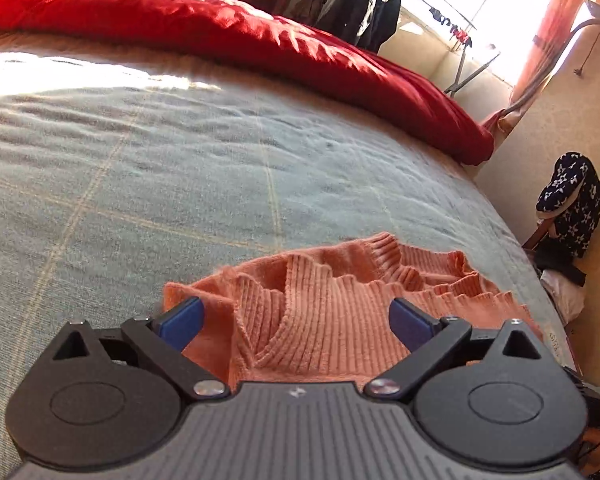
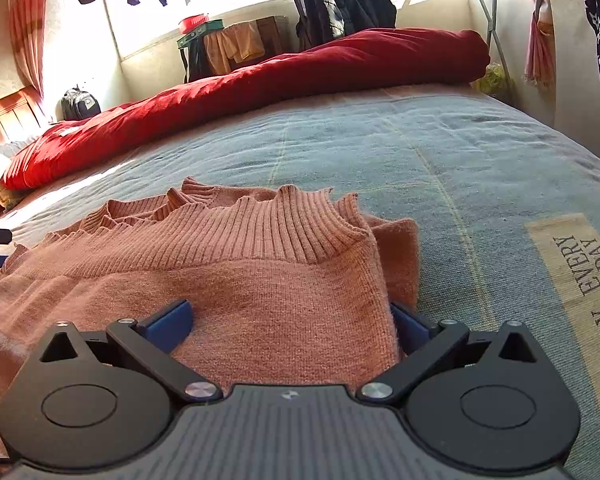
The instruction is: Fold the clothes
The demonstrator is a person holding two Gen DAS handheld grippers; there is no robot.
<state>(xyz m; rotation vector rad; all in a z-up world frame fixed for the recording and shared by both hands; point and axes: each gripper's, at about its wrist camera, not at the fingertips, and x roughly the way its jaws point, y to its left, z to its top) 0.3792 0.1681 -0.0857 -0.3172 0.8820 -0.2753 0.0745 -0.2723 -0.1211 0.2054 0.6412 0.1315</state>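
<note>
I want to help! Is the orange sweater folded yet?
Partly. The orange sweater lies doubled over on the blue bedspread, its ribbed hem bunched. Both the left gripper and right gripper are open around its edge, gripping nothing. Smoothing and further folding appear left.

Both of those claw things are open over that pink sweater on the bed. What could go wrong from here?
The sweater lies bunched in layers, so the right gripper, jaws wide, might pinch only the top layer and drag the fold crooked. The left gripper sits over the ribbed hem; closing there could catch the blue-grey bedspread underneath too.
</note>
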